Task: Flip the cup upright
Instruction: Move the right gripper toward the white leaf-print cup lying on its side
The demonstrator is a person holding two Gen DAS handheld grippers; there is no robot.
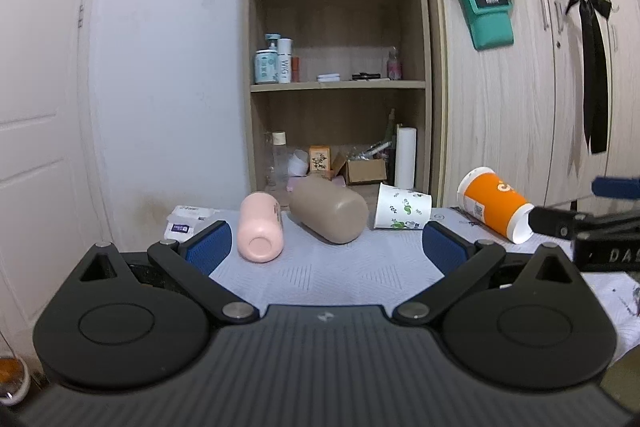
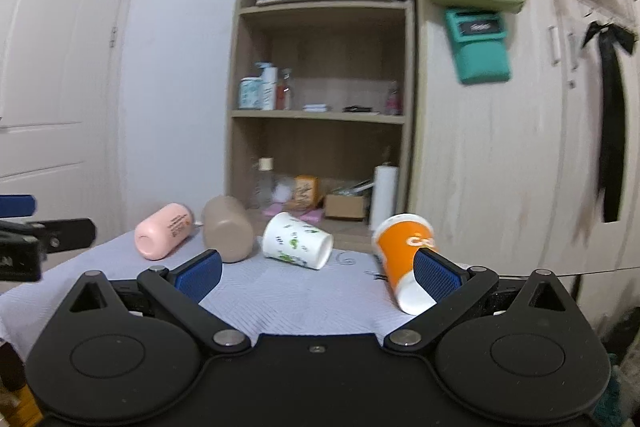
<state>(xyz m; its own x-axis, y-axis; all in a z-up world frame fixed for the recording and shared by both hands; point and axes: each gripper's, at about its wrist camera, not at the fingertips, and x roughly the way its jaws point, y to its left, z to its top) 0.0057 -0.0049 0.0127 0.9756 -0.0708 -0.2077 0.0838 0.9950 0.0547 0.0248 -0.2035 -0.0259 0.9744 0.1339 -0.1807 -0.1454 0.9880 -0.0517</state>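
Several cups lie on their sides on a pale cloth-covered table (image 1: 320,275): a pink cup (image 1: 260,231), a brown cup (image 1: 330,213), a white leaf-print paper cup (image 1: 402,213) and an orange paper cup (image 1: 494,209). My left gripper (image 1: 326,247) is open and empty, just in front of the pink and brown cups. My right gripper (image 2: 316,273) is open; its right pad (image 2: 436,277) is beside the orange cup (image 2: 402,259), which leans tilted. The white cup (image 2: 298,241), brown cup (image 2: 226,229) and pink cup (image 2: 164,231) lie further left.
A wooden shelf unit (image 1: 338,87) with bottles, a box and a paper roll stands behind the table. A wardrobe (image 1: 520,107) with hanging pouches and a black ribbon is to the right. A small white packet (image 1: 184,223) lies at the table's far left.
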